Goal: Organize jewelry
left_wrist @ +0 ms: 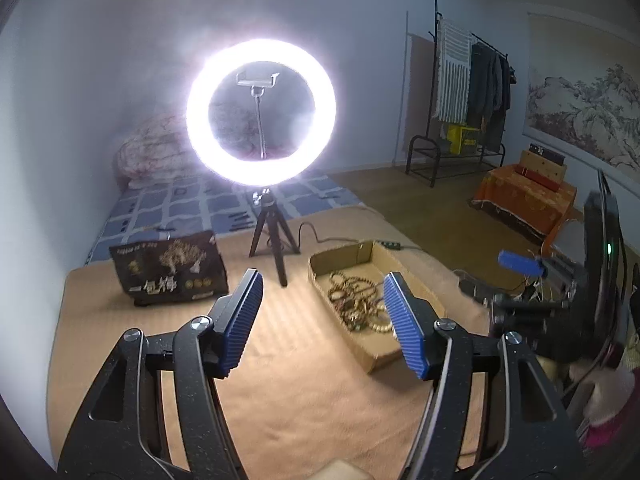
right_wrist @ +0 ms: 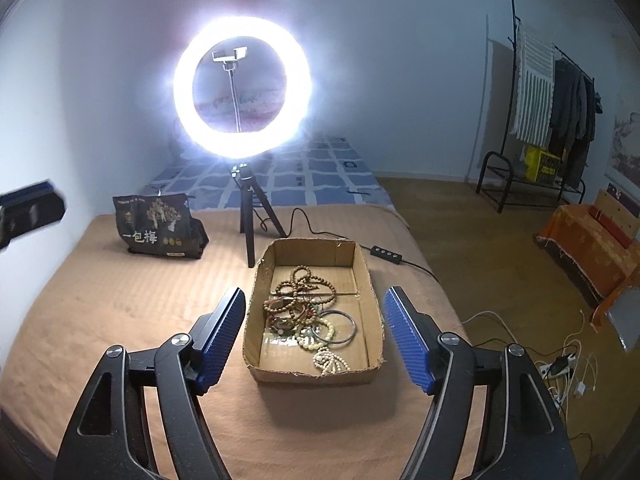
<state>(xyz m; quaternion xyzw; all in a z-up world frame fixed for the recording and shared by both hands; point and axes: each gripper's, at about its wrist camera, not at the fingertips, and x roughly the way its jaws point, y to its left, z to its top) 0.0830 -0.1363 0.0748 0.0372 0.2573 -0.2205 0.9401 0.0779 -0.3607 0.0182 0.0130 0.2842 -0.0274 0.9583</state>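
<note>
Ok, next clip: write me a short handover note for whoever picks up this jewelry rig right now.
Left gripper: open, empty, above the tan bed cover.
Right gripper: open, empty, hovering in front of the cardboard tray.
Things: bead strands and bangles lie tangled in one pile inside the tray; a dark printed bag stands beside the ring light.
Done: nothing visibly sorted.
Left: untangle and arrange every piece.
</note>
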